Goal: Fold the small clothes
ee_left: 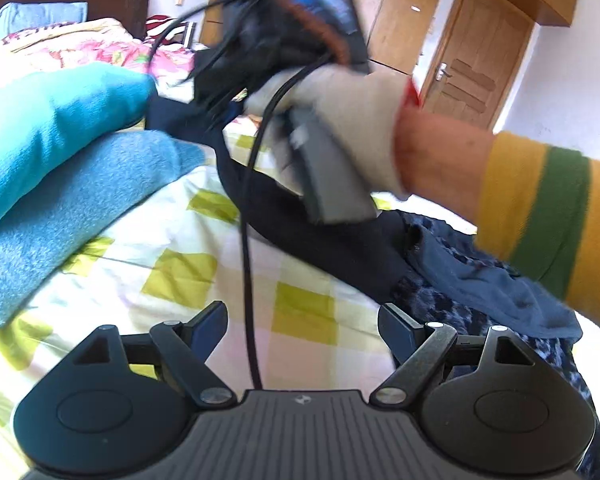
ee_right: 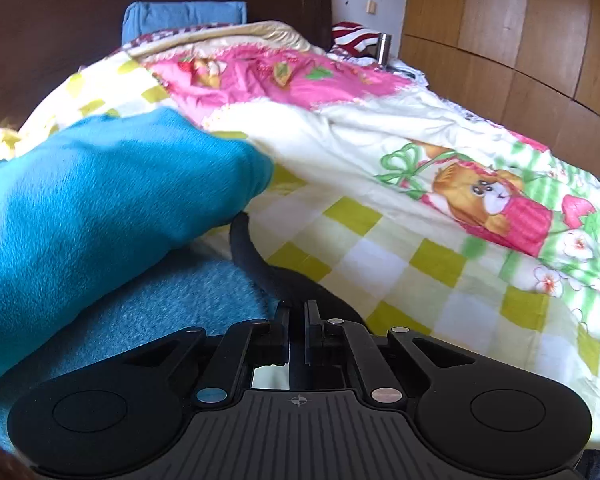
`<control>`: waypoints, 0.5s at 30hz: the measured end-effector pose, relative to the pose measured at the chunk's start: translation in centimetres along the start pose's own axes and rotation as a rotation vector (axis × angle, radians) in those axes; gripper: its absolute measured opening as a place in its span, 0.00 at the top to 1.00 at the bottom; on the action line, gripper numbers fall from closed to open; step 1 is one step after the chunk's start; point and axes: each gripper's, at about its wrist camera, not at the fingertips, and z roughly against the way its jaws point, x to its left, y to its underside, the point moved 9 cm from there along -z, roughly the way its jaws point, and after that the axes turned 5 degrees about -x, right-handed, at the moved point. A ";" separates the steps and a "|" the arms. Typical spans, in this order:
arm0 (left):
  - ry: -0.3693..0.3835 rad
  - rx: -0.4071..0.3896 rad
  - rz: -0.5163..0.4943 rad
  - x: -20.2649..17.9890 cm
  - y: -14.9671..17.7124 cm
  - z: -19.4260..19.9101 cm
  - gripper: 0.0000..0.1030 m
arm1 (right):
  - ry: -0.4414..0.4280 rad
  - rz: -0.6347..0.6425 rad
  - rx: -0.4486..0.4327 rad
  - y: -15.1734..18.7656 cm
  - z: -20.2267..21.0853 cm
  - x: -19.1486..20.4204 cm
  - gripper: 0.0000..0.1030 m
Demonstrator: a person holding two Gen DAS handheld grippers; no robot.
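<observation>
Between shut right tongs (ee_right: 298, 312), black garment (ee_right: 276, 268) trails forward-left, seemingly; left tongs (ee_left: 302, 326) gape.

Bed sheet (ee_left: 172, 276): white, checked with yellow-green squares. Quilt (ee_right: 440, 168): cream and pink, printed with a brown bear, green bows and strawberries. Folded towels: teal (ee_left: 48, 120) over lighter blue (ee_left: 72, 216). Garment (ee_left: 340, 248): black. Second garment (ee_left: 500, 280): navy, mottled. Sleeve (ee_left: 548, 216): mustard with green band. Headboard (ee_right: 60, 20): dark brown.
</observation>
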 end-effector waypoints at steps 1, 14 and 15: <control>0.005 -0.004 -0.006 -0.4 -0.2 0.2 0.09 | 0.003 -0.041 -0.015 -0.5 0.9 -1.0 0.96; 0.156 -0.028 -0.239 -10.9 -0.2 0.0 0.05 | 0.239 -0.821 -0.359 9.0 26.5 -24.3 0.96; 0.160 -0.023 -0.274 -11.9 0.1 -0.4 0.05 | 0.287 -0.849 -0.349 11.4 27.7 -25.6 0.96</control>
